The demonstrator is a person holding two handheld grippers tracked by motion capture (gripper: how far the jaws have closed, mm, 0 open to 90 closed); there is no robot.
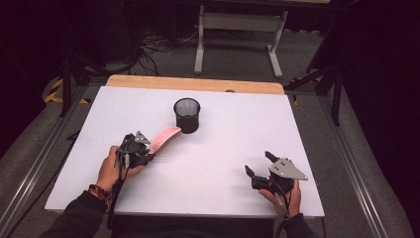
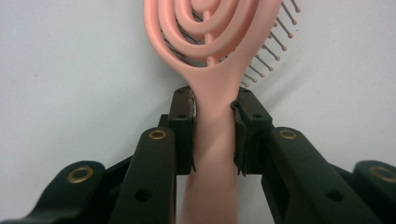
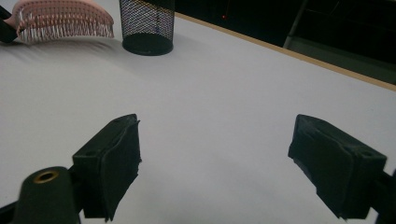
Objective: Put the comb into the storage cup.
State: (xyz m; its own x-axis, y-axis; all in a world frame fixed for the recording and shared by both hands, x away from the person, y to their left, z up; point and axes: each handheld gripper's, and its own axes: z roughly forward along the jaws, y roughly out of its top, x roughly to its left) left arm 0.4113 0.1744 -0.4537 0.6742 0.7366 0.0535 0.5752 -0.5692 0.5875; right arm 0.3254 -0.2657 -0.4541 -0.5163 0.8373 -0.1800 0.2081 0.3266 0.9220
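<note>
High view: left gripper (image 1: 143, 148) clamps pink brush (image 1: 166, 137) handle, mesh cup (image 1: 187, 115) at 2 o'clock — tilt head-up before dropping in; right gripper (image 1: 261, 167) agape, idle.

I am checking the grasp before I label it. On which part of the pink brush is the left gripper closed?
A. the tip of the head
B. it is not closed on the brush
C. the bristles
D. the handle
D: in the left gripper view the left gripper has both jaws pressed on the narrow handle of the brush, just below the head with the bristles.
</note>
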